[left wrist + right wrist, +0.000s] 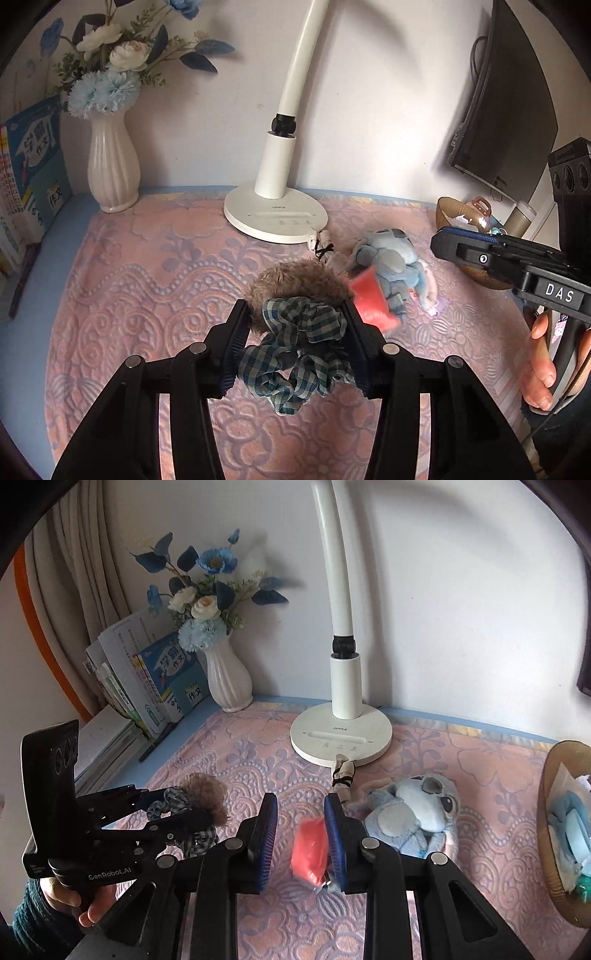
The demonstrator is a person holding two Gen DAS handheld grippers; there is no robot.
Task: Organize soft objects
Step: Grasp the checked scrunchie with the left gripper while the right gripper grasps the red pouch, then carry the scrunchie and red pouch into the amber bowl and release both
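My left gripper (295, 310) is shut on a blue-green plaid scrunchie (295, 354) and a brown furry ball (299, 277) pressed together between its pads, lifted off the pink cloth. The right wrist view shows the same left gripper (173, 806) from the side. My right gripper (301, 803) stands narrow, with a blurred red pouch (310, 849) hanging between its fingers against the right pad. That red pouch (373, 299) hangs in the air below the right gripper (437, 240). A blue plush toy (410, 812) lies on the cloth just beyond.
A wicker basket (554, 834) holding blue and white items sits at the right. A white desk lamp (340, 738), a white vase of flowers (229, 683) and leaning books (162, 679) line the wall. A small white toy (345, 771) lies by the lamp base. A monitor (517, 110) stands far right.
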